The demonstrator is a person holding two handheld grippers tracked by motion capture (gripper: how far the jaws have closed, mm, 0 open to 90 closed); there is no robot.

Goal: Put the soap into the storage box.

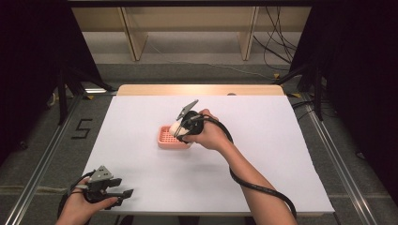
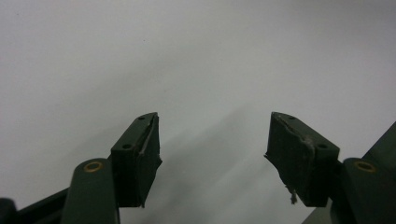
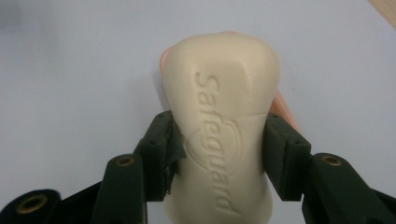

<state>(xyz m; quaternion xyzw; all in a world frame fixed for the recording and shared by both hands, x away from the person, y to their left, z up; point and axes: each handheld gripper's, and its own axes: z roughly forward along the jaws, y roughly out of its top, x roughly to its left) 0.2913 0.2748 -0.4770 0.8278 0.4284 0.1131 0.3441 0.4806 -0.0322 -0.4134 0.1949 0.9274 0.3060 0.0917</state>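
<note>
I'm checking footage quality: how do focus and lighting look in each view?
High view: white table evenly lit, surroundings dark, soap small and soft. Left gripper view: jaws fairly sharp, faint shadows on the sheet, corners darkened. Right gripper view: soap sharp enough to read its embossed lettering, no glare, pink tray behind it blurred.

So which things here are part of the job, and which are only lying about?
Part of the job:
- soap bar, held by the right gripper
- pink basket beneath it

Not in use:
- left gripper, open over bare white table
- cables on the floor
</note>
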